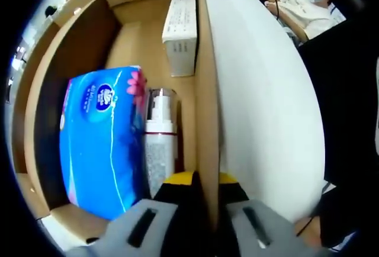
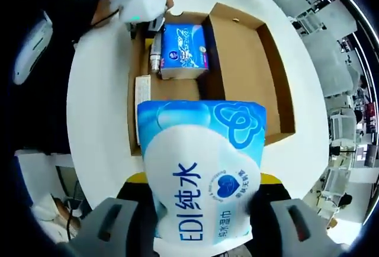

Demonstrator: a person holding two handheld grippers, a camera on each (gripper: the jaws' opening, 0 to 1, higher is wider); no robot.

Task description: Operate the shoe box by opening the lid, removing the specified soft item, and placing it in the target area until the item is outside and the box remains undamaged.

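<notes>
Cardboard is running straight up between my left fingers point(image 1: 206, 212) — I am pinching the long side wall of the shoe box point(image 1: 207, 121), one finger inside it and one outside, so the left fingers are closed down to the thickness of that wall. Inside the box, in the left gripper view, a blue tissue pack point(image 1: 103, 141) is lying along the floor, with a clear-capped spray bottle point(image 1: 160, 144) lying just beside it, between the pack and the wall I am holding. Farther along the same wall a small white carton point(image 1: 180, 32) is standing on its edge. Outside the wall the white surface point(image 1: 260, 109) is curving away.

My right fingers point(image 2: 201, 215) are gripping a soft pale-blue wipes pack point(image 2: 201, 168) with blue lettering, one finger on each side of it, and the pack is hanging in the air above the open box point(image 2: 177, 88) rather than resting in it. Past it, in the right gripper view, the lid point(image 2: 249, 73) is lying folded back flat on the surface. At the far end of the box my other gripper point(image 2: 142, 2) is showing as a white body — its fingers are too small there for me to read, though they seem to sit at the box wall.
</notes>
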